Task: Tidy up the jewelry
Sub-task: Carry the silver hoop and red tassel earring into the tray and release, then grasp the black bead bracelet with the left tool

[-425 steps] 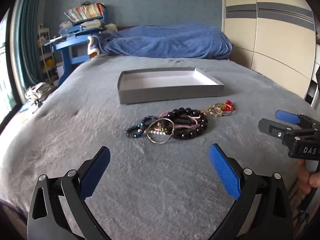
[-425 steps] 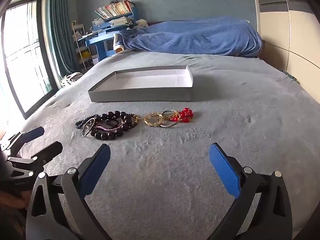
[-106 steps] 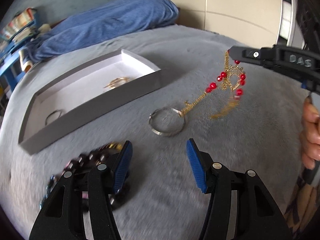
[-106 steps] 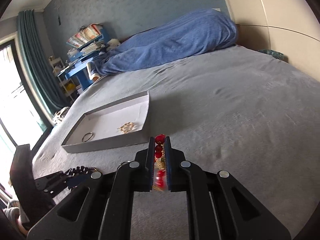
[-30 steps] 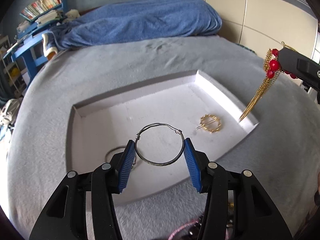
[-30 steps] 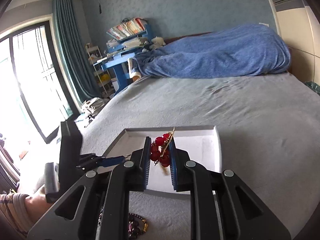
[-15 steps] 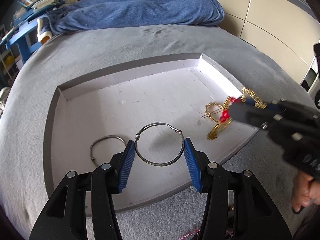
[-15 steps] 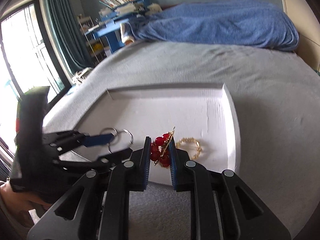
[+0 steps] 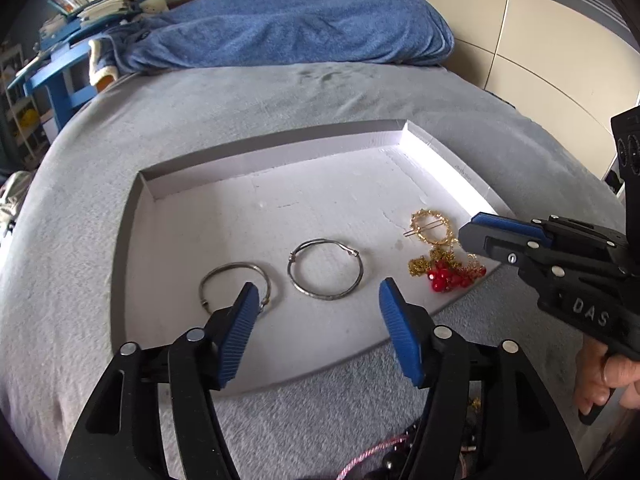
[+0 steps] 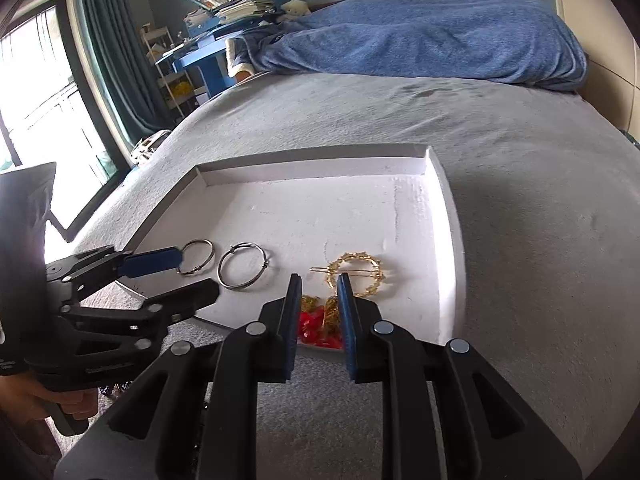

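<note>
On the white tray, the silver ring and red bead chain now lie let go. Both the left gripper and right gripper have spread apart. Around it is a gray bed with a blue blanket far back.

The tray's far half lies bare; two silver bangles, gold clip and red-beaded piece crowd its near edge.
</note>
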